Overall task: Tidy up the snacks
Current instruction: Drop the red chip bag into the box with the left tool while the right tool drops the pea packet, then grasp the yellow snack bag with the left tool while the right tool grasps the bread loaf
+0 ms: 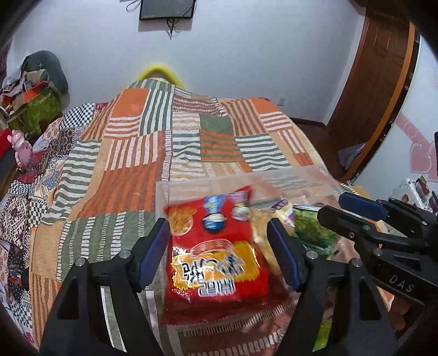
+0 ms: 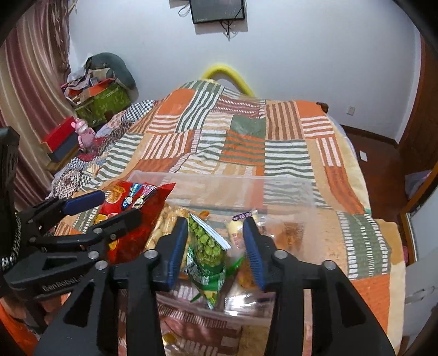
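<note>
A clear plastic bin (image 1: 246,178) (image 2: 219,178) sits on a patchwork bedspread and holds several snack packs. A red snack bag (image 1: 216,252) (image 2: 131,208) lies between the wide-apart fingers of my left gripper (image 1: 221,238), untouched by either pad. A green pea snack bag (image 2: 208,246) (image 1: 312,227) stands between the fingers of my right gripper (image 2: 216,246), which is open; the left pad (image 2: 175,252) is close to it. The right gripper also shows in the left wrist view (image 1: 356,213), and the left gripper shows in the right wrist view (image 2: 90,216).
The bedspread (image 1: 164,137) (image 2: 246,137) stretches ahead. Boxes and a pink toy (image 2: 82,131) crowd the left side. A wall screen (image 2: 216,11) hangs ahead. A wooden door frame (image 1: 383,82) stands at right.
</note>
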The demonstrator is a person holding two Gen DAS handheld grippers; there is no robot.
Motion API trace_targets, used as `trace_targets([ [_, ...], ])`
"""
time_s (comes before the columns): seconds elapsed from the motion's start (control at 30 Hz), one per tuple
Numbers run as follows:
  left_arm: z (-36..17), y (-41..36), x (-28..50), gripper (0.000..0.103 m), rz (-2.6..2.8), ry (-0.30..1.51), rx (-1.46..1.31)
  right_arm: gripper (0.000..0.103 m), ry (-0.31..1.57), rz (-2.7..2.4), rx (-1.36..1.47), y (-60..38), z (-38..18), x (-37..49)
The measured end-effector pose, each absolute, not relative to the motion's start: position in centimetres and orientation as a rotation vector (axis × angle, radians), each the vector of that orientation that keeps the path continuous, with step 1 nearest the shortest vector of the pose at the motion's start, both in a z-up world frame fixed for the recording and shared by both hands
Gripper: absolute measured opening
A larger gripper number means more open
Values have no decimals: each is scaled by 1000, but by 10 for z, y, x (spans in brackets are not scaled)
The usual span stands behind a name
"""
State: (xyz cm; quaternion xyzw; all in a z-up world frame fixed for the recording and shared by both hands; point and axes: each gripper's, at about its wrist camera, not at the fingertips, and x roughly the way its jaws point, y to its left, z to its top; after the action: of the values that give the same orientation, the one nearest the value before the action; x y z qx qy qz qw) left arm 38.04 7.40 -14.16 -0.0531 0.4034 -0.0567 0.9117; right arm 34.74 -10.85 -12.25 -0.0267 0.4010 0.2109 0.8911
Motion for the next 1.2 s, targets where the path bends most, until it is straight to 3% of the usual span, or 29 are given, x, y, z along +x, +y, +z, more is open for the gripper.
trace_targets([
  [0.17,-130,74,359,78,-114,816,-75,57,787,445,-36,-124,-109,328],
  [0.37,-130,86,323,84,-99,832,-63,62,754,446,-33,-144,-100,303],
  [1.2,-233,106,249,85,-78,1112,-158,69,883,380,-30,-173,-158,263],
])
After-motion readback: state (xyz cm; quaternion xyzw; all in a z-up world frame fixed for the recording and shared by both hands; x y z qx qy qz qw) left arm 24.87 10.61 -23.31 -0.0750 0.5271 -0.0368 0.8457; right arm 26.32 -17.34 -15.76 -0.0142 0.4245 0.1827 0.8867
